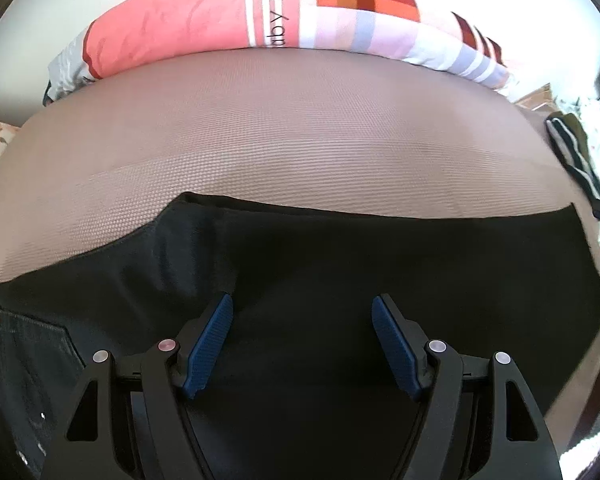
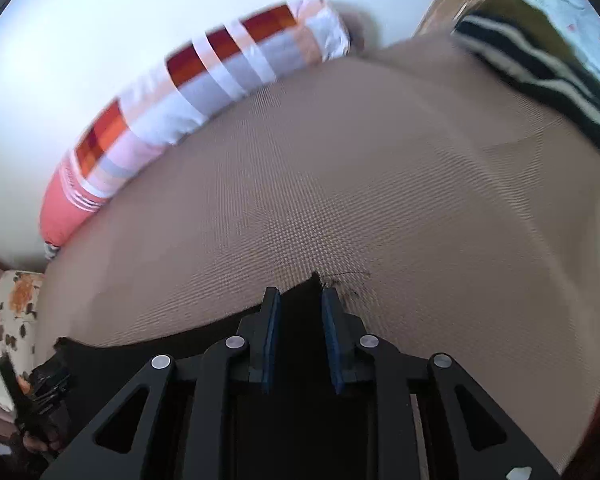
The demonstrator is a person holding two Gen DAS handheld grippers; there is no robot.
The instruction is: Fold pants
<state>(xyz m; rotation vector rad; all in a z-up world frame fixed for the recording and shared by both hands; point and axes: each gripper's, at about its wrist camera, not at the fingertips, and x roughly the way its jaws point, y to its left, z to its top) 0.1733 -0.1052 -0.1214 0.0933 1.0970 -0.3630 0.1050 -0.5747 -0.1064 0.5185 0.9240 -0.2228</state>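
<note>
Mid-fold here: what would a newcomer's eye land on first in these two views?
The black pants spread across the near half of the tan mat. Next, the bright coral and striped pillow along the mat's far edge. The left gripper hangs open over the cloth, while the right gripper has a pants corner between its fingers.

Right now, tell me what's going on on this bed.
A person with two handheld grippers is folding black denim pants spread on the tan woven mattress cover. The left gripper hovers open over the dark fabric. The right gripper's fingers are nearly closed around a corner of the pants; whether it truly grips is unclear. A long striped pillow lies behind.
</note>
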